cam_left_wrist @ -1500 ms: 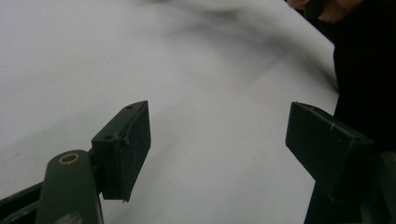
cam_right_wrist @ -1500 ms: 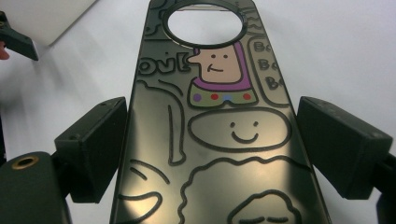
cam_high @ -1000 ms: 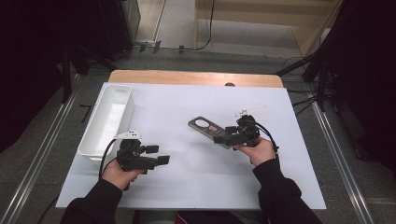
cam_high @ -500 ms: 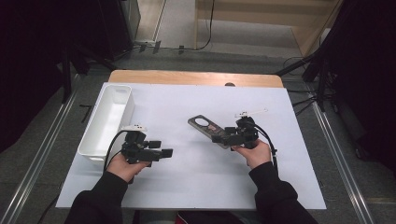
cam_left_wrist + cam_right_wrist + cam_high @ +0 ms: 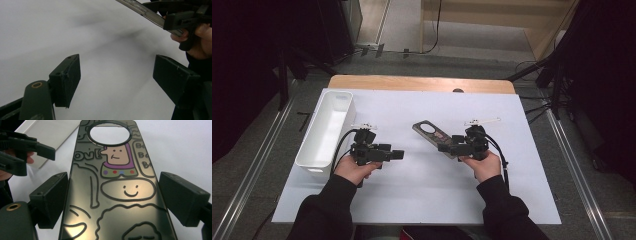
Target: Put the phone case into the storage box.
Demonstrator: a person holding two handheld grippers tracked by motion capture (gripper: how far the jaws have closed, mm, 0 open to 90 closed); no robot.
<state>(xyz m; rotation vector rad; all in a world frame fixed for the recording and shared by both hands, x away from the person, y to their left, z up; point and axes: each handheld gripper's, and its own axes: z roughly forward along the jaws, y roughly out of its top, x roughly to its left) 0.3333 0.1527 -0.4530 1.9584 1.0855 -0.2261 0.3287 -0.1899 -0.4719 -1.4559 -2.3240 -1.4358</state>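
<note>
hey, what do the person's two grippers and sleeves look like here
Both the left gripper and right gripper are black, each with two flat, blocky rectangular jaws and a black cable trailing back past the hand. A brass-coloured ring sits on the left gripper's arm. The person wears dark long sleeves.

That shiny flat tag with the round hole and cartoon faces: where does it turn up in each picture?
High view: the door hanger lies right of centre, at the right tongs.
Left gripper view: its edge crosses the top right.
Right gripper view: it fills the middle.
Shared landmark: the white table cover.
</note>
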